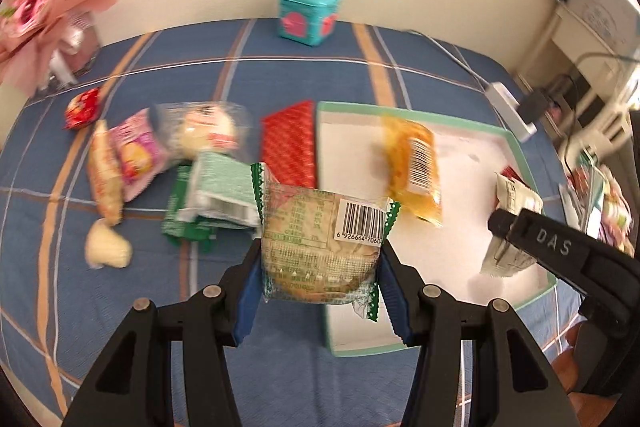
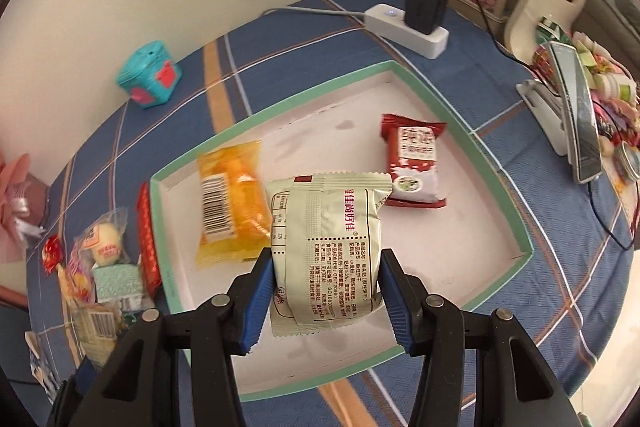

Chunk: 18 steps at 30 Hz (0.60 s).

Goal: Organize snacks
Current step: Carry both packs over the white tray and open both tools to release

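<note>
Left gripper (image 1: 320, 267): clenched on the green-edged snack packet (image 1: 320, 247), its blue pads pressing both sides.
Right gripper (image 2: 326, 275): clenched on the cream snack packet (image 2: 328, 247), held upright between its pads.
Tray (image 2: 502, 187): white with a mint rim, on the blue plaid tablecloth (image 2: 480, 75); the orange packet (image 2: 234, 203) lies near its left edge, the red packet (image 2: 414, 163) toward its far right corner.
Green-edged packet's place: above the tray's near left edge, partly over cloth.
Cream packet's place: over the tray's middle, between orange and red.
Risk, left: let go here, it may land on the rim or outside.
Risk, right: it may drop overlapping the orange packet.
Loose pile (image 1: 168, 163): more snacks wait left of the tray.
</note>
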Each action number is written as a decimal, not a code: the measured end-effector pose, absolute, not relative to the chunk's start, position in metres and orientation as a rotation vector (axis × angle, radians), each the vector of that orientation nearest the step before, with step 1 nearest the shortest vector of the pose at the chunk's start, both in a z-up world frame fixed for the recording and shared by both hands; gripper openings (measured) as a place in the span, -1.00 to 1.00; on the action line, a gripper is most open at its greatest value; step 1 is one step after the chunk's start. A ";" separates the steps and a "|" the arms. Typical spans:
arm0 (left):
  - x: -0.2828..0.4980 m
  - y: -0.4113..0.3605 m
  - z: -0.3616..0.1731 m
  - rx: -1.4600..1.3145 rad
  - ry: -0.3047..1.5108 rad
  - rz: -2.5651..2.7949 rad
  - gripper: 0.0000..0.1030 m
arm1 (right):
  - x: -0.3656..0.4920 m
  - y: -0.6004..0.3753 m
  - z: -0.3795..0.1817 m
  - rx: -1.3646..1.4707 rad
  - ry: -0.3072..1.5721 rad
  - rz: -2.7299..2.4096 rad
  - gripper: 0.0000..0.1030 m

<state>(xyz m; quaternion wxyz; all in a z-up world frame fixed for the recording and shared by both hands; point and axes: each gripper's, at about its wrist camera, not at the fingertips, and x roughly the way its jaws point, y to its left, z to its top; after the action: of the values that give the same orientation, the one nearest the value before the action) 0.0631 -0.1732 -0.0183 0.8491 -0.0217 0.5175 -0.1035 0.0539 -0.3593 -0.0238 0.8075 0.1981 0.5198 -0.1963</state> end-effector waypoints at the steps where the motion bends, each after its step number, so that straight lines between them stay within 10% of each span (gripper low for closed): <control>1: 0.063 -0.178 -0.019 -0.036 1.089 -0.228 0.07 | 0.053 -0.362 -0.025 0.429 1.114 -0.430 0.05; 18: 0.068 -0.213 -0.054 0.097 1.143 -0.314 0.09 | 0.061 -0.372 -0.061 0.434 1.242 -0.469 0.06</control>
<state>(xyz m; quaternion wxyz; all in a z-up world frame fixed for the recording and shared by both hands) 0.0681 -0.2128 -0.0535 0.8283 0.0456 0.5386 -0.1478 0.0610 -0.3720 -0.0605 0.7659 0.1997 0.5718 -0.2157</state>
